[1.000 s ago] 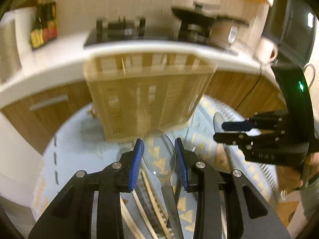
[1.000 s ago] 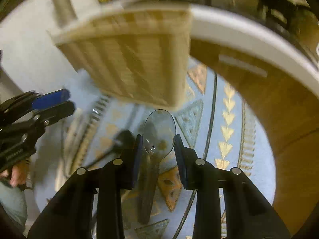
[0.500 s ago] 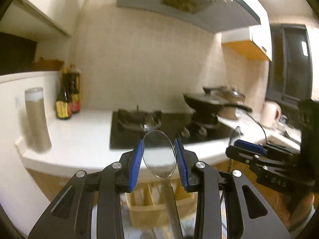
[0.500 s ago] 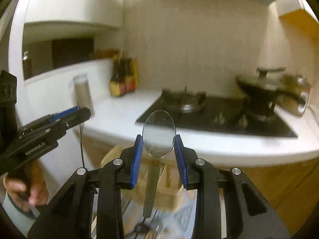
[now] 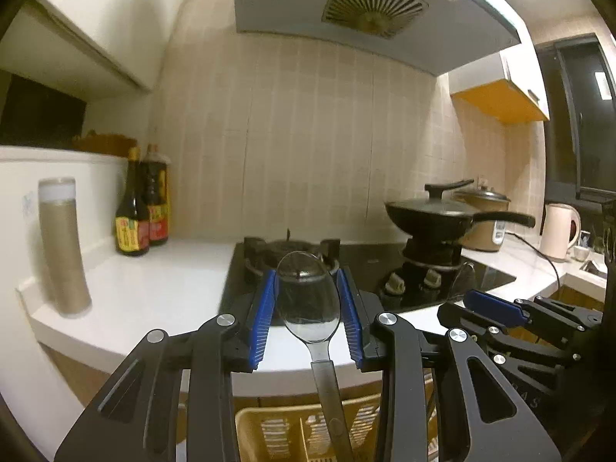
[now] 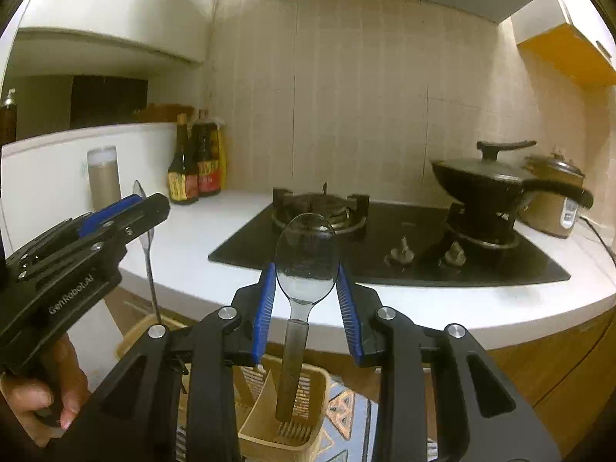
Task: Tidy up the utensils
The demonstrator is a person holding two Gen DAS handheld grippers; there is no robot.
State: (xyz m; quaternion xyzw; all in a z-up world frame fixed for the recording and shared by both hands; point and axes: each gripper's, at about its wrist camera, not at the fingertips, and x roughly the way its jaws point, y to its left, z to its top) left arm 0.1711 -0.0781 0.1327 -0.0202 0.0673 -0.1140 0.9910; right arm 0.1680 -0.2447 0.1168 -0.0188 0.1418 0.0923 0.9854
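two spoons are up in front of me, one per gripper: my left gripper [image 5: 308, 310] has its blue pads pinching the bowl of a metal spoon [image 5: 308, 300], handle hanging down over the yellow slatted basket [image 5: 292, 431] below the white counter [image 5: 161, 292]. my right gripper [image 6: 306, 300] pinches the bowl of the other spoon [image 6: 306, 258] the same way, its handle dangling above that basket's divided compartments, with the black hob [image 6: 385, 246] beyond.
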